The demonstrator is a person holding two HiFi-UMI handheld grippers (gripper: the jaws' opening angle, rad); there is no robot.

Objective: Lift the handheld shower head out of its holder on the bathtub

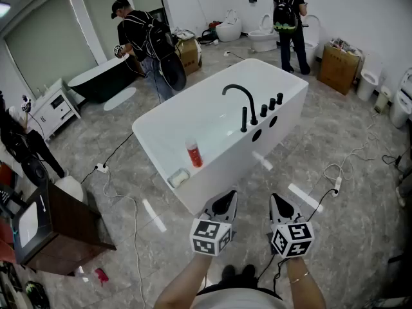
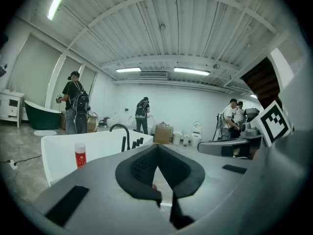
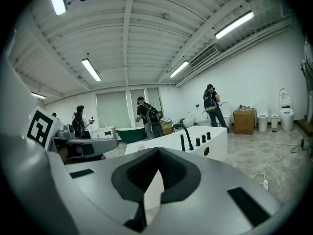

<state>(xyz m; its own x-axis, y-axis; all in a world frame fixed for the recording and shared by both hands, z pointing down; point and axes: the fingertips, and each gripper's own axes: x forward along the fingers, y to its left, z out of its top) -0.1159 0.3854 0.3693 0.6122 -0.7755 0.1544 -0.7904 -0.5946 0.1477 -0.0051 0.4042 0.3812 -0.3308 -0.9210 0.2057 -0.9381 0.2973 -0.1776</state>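
White bathtub (image 1: 286, 118), one; red bottle (image 1: 194, 153), one

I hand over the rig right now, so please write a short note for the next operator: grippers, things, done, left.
Left gripper: shut, empty, held short of the bathtub.
Right gripper: shut, empty, beside it.
Handheld shower head: seated upright on the bathtub rim, next to the curved faucet, untouched.
Done: nothing yet.
Left: step closer, open one gripper, close on the shower head, lift it out.
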